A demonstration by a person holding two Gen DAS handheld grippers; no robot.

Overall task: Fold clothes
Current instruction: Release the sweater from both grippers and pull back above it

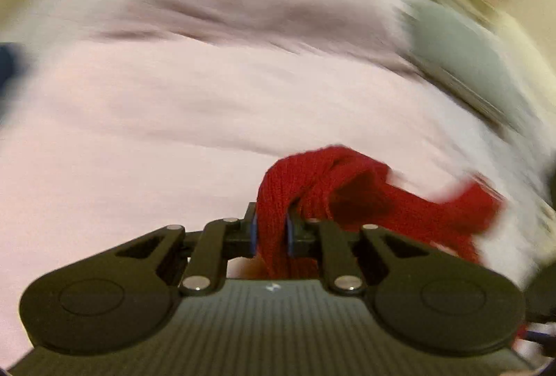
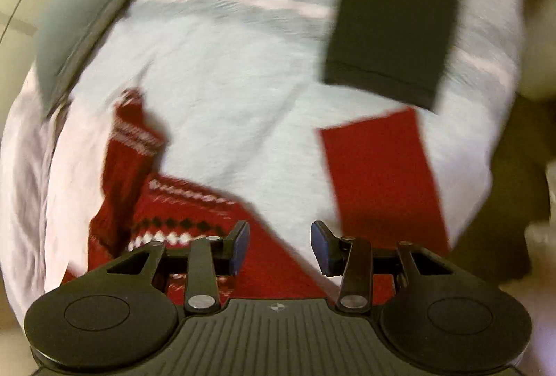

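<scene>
Left wrist view has the left gripper (image 1: 272,231) low in the centre, its blue pads pinching a bunched fold of red knit sweater (image 1: 312,178) that trails toward the lower right over a pale pink sheet (image 1: 139,119). Right wrist view shows the right gripper (image 2: 279,245) with fingers spread and nothing between them, above the sweater's patterned part (image 2: 173,219) at lower left; a folded red cloth (image 2: 378,174) and a dark garment (image 2: 392,11) lie right and upper right on light grey fabric (image 2: 226,98).

We see a bed (image 2: 27,167) in pink sheet; on it a white cloth (image 2: 215,91), bearing red sweater (image 2: 180,212) and dark garment (image 2: 392,11).
</scene>
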